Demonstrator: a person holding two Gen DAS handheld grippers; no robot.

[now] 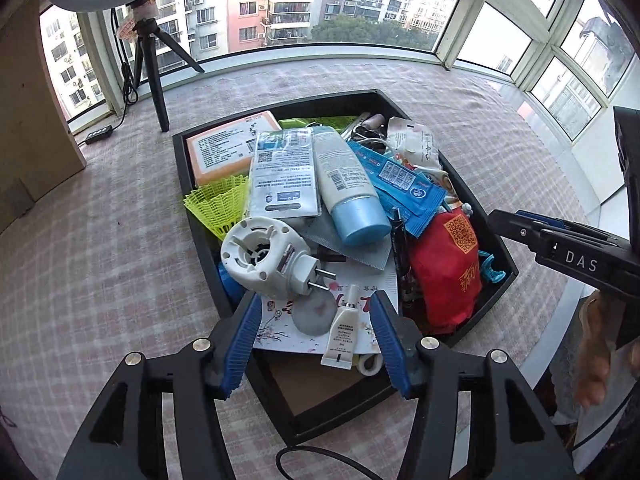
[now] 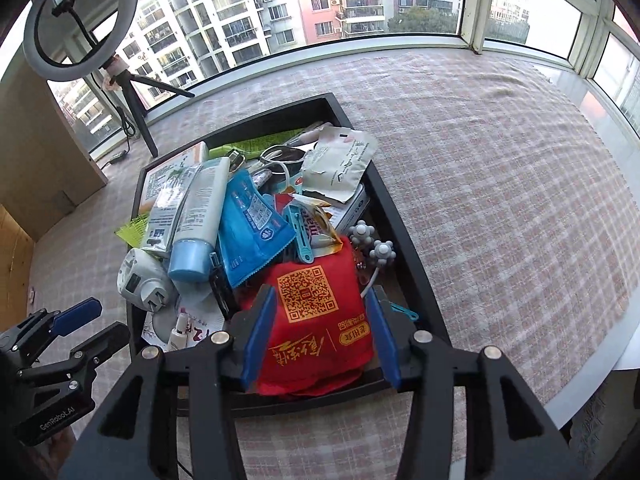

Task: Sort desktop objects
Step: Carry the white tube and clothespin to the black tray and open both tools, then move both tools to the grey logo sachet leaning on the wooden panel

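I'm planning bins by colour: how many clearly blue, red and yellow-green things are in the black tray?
Blue: 2, wipes packet, cap of the white tube.
Red: 1, red pouch.
Yellow-green: 1, mesh shuttlecock.
Total: 4. Partly hidden items in the black tray are left out.

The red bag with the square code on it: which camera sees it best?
The right wrist view: the red bag lies close and central between the open right gripper fingers, code and lettering clear. The left wrist view shows it smaller, off to the side.
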